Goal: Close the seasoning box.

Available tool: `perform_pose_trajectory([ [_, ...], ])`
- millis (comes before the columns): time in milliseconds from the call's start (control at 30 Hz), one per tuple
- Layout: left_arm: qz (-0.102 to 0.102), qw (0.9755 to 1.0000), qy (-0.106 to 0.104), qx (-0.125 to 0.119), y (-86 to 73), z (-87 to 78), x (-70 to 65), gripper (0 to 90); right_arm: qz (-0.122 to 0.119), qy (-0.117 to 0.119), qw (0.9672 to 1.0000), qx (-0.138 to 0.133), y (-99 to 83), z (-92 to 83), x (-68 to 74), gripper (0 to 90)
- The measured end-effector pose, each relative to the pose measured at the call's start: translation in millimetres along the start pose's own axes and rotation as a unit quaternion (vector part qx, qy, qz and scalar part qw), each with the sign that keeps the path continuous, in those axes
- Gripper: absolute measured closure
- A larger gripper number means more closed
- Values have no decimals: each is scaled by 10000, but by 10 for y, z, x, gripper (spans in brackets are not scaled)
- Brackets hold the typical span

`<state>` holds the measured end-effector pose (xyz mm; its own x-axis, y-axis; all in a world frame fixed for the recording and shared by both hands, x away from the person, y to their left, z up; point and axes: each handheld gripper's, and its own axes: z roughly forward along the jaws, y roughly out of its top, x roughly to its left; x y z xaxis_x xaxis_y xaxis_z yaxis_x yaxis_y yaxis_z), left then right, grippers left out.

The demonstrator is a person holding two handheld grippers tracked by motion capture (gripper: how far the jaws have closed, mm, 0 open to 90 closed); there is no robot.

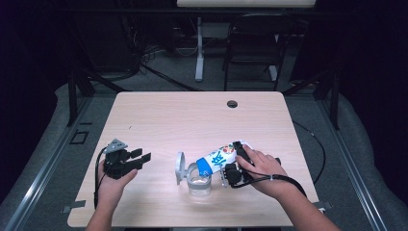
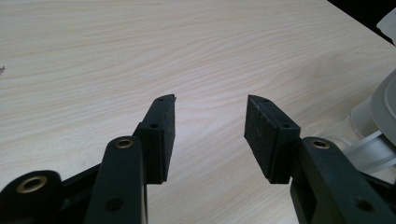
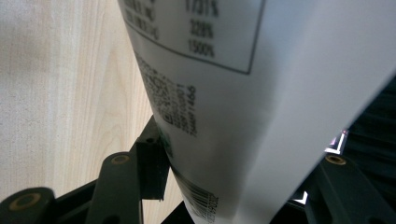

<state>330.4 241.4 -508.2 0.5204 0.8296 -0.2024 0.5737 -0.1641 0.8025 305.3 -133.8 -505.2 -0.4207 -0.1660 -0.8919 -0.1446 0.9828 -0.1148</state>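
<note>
The right gripper [image 1: 234,166] is clamped on a white bottle [image 1: 219,158] with a blue cap, tilted over a clear glass jar [image 1: 198,182] mid-table. The left gripper [image 1: 140,157] rests apart at the left, jaws spread and empty.

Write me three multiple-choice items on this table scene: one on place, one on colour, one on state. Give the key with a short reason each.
1. Where does the clear jar stand?
A. between the two claws
B. at the table's far edge
C. on the floor

2. What colour is the band at the tilted bottle's lower end?
A. red
B. blue
C. green

3. How is the left claw?
A. shut on the bottle
C. shut on the jar
B. open, with nothing between its jaws

Key: 1 A, the jar sits between the left claw and the right claw. 2 B, the band over the jar is blue. 3 B, bare table shows between the jaws.
</note>
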Motion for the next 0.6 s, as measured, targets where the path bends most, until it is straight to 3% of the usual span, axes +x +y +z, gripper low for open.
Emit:
perform_pose_trajectory([
  [133, 1, 10000, -14, 34, 4, -8, 4, 536, -109, -66, 9998, 127, 13, -18, -15, 469],
  [267, -1, 10000, -17, 44, 4, -11, 9, 537, -50, -109, 9999, 57, 11, -1, -3, 470],
  [600, 3, 10000, -11, 44, 0, -5, 12, 537, -209, -295, 9993, 91, 22, 0, -10, 472],
])
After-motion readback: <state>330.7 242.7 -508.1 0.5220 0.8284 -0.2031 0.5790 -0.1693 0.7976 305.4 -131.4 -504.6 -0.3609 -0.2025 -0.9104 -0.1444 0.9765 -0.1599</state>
